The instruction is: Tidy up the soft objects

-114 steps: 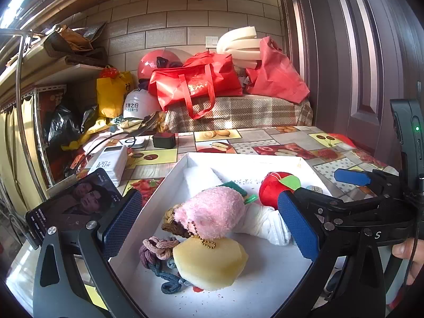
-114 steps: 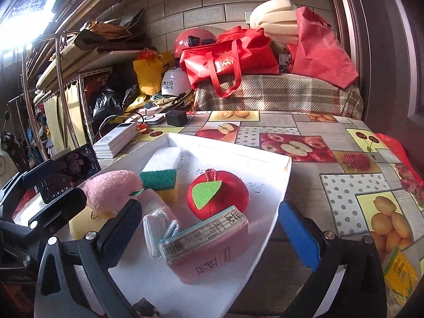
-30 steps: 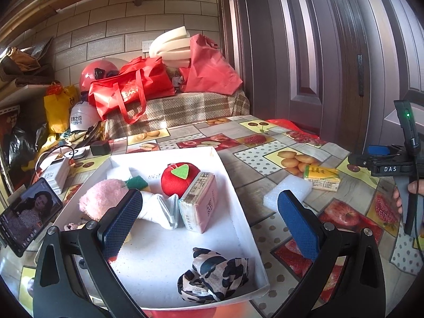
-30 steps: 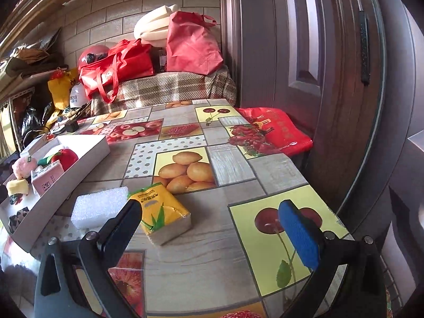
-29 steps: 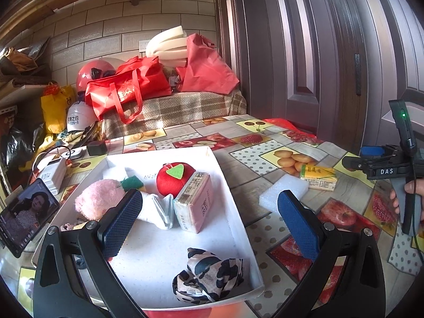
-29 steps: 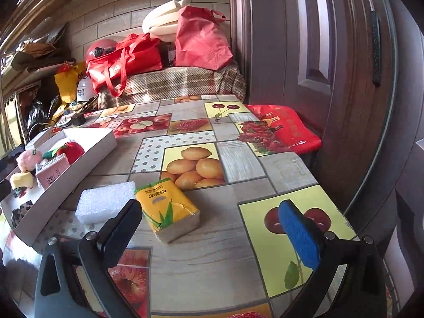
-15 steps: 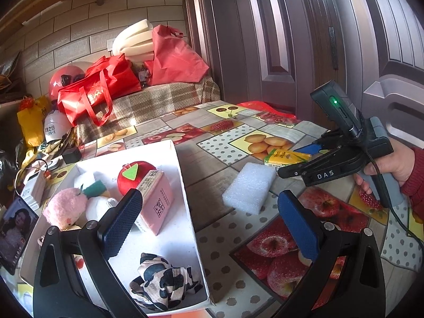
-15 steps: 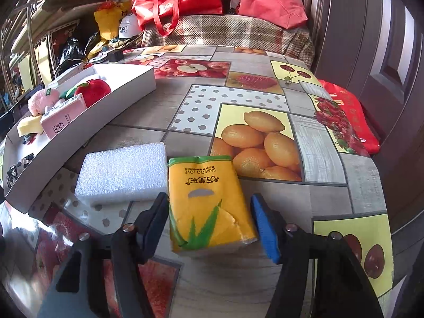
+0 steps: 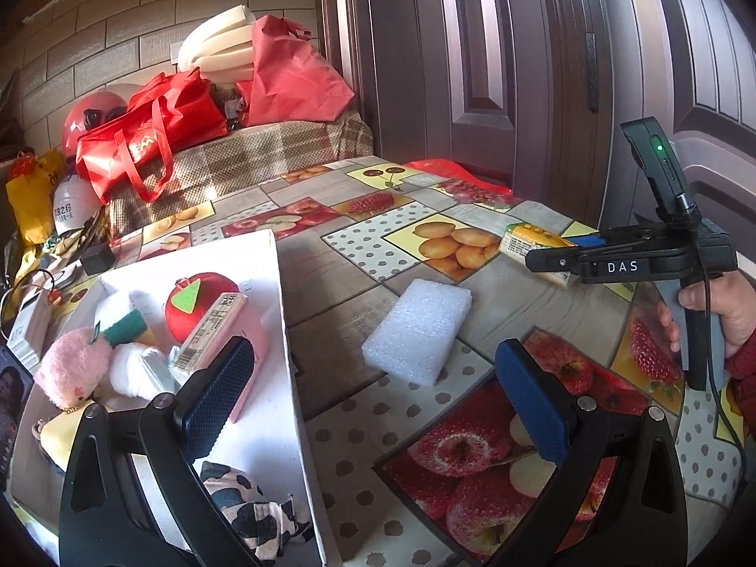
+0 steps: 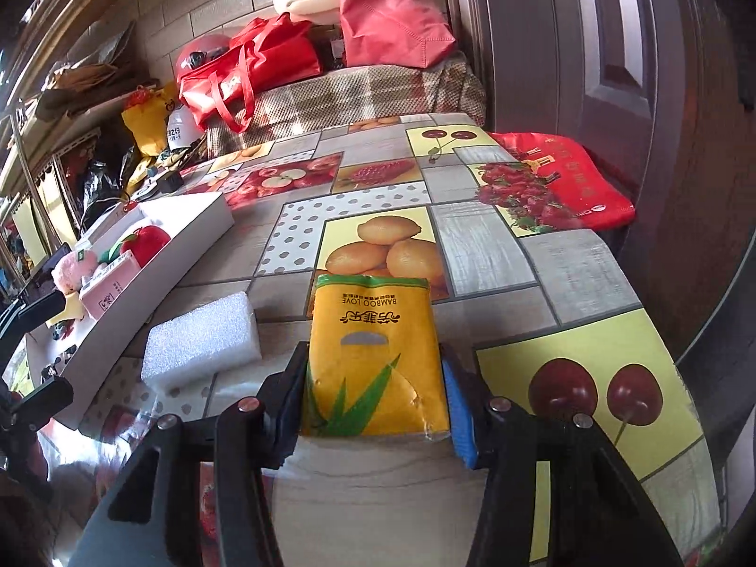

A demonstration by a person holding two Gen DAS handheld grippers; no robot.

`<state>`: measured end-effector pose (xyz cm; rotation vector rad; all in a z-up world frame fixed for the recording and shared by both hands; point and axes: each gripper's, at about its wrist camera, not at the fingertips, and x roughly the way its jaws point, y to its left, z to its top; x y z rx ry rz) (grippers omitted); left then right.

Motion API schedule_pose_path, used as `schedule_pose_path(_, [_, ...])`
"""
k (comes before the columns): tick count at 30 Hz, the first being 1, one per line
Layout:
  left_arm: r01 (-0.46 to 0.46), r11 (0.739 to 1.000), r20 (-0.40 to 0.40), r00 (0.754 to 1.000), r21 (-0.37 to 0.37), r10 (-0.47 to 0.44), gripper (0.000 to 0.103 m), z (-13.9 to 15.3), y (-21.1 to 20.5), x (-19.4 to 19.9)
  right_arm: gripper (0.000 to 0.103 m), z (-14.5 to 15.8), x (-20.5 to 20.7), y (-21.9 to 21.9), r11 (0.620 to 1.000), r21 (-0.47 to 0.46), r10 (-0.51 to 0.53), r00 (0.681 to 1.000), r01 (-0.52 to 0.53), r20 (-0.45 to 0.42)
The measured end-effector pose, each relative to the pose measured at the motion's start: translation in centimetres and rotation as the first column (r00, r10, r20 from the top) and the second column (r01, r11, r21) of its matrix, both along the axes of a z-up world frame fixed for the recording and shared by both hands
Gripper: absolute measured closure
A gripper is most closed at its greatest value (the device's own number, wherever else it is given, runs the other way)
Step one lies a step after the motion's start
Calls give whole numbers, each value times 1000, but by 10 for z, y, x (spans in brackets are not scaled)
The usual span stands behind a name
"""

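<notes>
My right gripper (image 10: 373,406) is shut on a yellow tissue pack (image 10: 373,354), both pads against its sides, on the fruit-print table. The pack also shows in the left wrist view (image 9: 529,243) held by the right gripper (image 9: 562,260). A white foam block (image 9: 418,330) lies beside it, left of the pack in the right wrist view (image 10: 203,338). My left gripper (image 9: 373,401) is open and empty, over the right wall of the white box (image 9: 288,330). The box holds a red plush apple (image 9: 193,304), a pink pack (image 9: 217,326), a pink plush (image 9: 71,368) and a cow-print cloth (image 9: 255,519).
Red bags (image 9: 151,127) and a helmet (image 9: 90,113) sit on a checked cloth at the back. A dark door (image 9: 496,71) stands to the right. A red bag (image 10: 562,184) lies at the table's right edge. A phone (image 9: 9,392) stands left of the box.
My right gripper has come down around the yellow tissue pack and closed on it. My left gripper has swung right, from over the box toward the foam block.
</notes>
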<state>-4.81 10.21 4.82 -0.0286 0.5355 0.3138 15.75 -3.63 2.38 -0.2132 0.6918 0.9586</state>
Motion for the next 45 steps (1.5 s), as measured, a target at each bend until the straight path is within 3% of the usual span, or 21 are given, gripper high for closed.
schedule_pose_path(5, [2,1000,-16,1000,-28,-2,0,-2,-4,34,52,0,3,-2,1000,12,-9,1000,9,-12])
schedule_pose_path(9, [20,1000,-97,995,17,-19,0,-8,-9,71,51,1,3,-4,1000,30,0,1000,1,-12])
schedule_pose_path(13, [8,1000,-193,981,-4,-9,0,-19,-3,98,51,1,2,-4,999,35,11,1000,-10,-16])
schedule_pose_path(18, [-38,999,-284,958,-15,32,0,-31,4,112,51,0,1,-4,999,41,27,999,-26,-22])
schedule_pose_path(25, [-44,999,-333,942,-8,39,0,-40,3,117,51,0,3,-6,998,51,23,999,-21,-32])
schedule_pose_path(30, [-19,999,-335,942,-37,6,1,-41,3,117,51,-1,3,-6,999,48,22,999,-21,-32])
schedule_pose_path(31, [-7,999,-331,944,-46,-8,7,-40,2,116,51,-1,3,-6,999,49,21,999,-20,-32])
schedule_pose_path(32, [7,999,-321,947,-52,-24,25,-39,1,115,51,0,3,-6,999,49,22,999,-20,-33])
schedule_pose_path(33, [17,999,-312,949,-49,-32,35,-37,-1,114,51,-1,3,-6,999,50,20,999,-18,-34])
schedule_pose_path(35, [29,999,-310,950,-35,-38,43,-37,-6,114,51,-1,4,-6,999,51,16,999,-15,-38])
schedule_pose_path(40, [51,999,-239,970,15,-46,44,-25,-16,104,51,-1,4,-8,998,61,5,999,-3,-33])
schedule_pose_path(45, [30,998,-33,999,64,-28,44,-2,-21,69,51,7,-2,-18,994,107,-33,999,30,23])
